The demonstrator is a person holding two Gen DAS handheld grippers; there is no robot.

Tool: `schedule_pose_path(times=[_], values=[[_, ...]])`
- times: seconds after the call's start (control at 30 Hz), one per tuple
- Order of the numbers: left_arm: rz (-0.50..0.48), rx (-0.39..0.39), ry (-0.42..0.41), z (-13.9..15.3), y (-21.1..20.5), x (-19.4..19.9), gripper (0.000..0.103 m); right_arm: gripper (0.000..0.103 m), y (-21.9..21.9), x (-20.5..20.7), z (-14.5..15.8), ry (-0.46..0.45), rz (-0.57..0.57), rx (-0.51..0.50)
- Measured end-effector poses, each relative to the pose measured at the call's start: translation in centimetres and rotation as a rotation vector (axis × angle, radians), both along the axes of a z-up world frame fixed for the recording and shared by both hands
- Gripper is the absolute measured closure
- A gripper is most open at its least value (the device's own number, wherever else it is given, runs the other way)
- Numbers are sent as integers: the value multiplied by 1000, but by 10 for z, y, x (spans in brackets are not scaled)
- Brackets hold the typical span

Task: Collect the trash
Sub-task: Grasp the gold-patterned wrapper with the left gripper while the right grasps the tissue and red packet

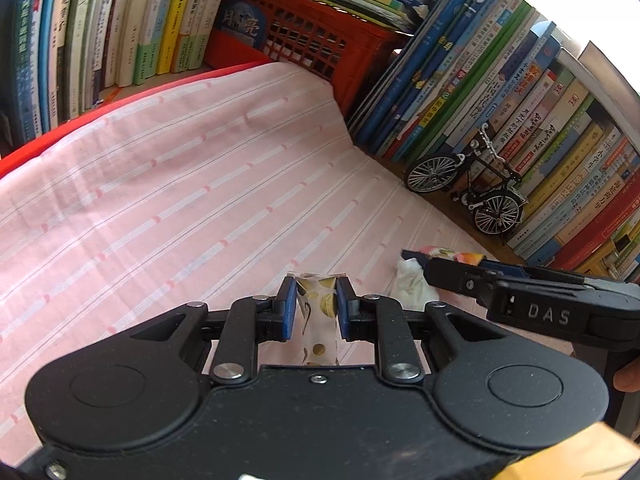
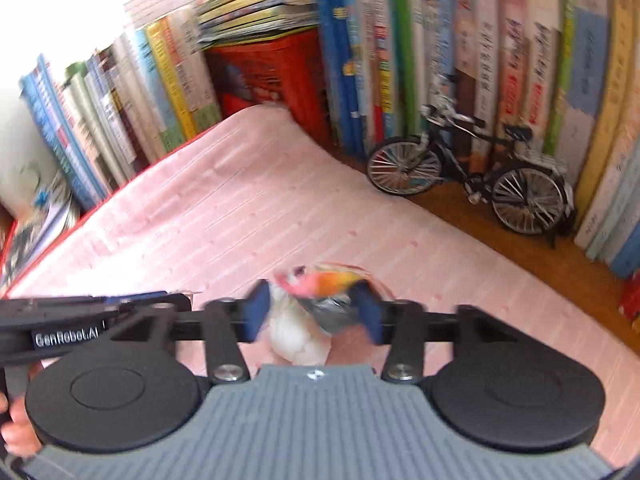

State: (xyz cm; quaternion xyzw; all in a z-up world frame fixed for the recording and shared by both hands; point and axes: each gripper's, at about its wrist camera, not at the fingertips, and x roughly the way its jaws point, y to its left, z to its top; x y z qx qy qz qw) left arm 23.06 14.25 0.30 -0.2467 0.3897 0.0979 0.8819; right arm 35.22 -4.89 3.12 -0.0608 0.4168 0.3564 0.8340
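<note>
Between our left gripper (image 1: 316, 296) pads sits a clear gold-dotted wrapper (image 1: 320, 320), pinched, long axis toward twelve o'clock. At three o'clock, our right gripper (image 2: 312, 308) stands half open around crumpled tissue (image 2: 296, 332) and a colourful wrapper (image 2: 328, 284) on the pink cloth (image 2: 240, 200).

One dotted wrapper (image 1: 318, 320), one white tissue wad (image 2: 294, 334), one colourful wrapper (image 2: 326, 284), one model bicycle (image 2: 468, 172), one red crate (image 1: 304, 46).

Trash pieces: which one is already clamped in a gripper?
The clear wrapper with gold dots, pinched in the left gripper. The colourful wrapper and white tissue wad only sit between the right gripper's open pads.
</note>
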Motion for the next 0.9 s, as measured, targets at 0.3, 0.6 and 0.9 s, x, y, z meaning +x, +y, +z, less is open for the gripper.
schedule_pose_path(times=[0.3,0.6,0.9], values=[[11,-18,5,-3,3,-8,83,32,29,-9,-15,-48,87,-163],[11,-5,3,3,1,-12,84,73,32,-24,-20,-43,53,-158],[-4,1,-7,29,-9,-30,84,74,23,-38,10,-20,-33,-99]])
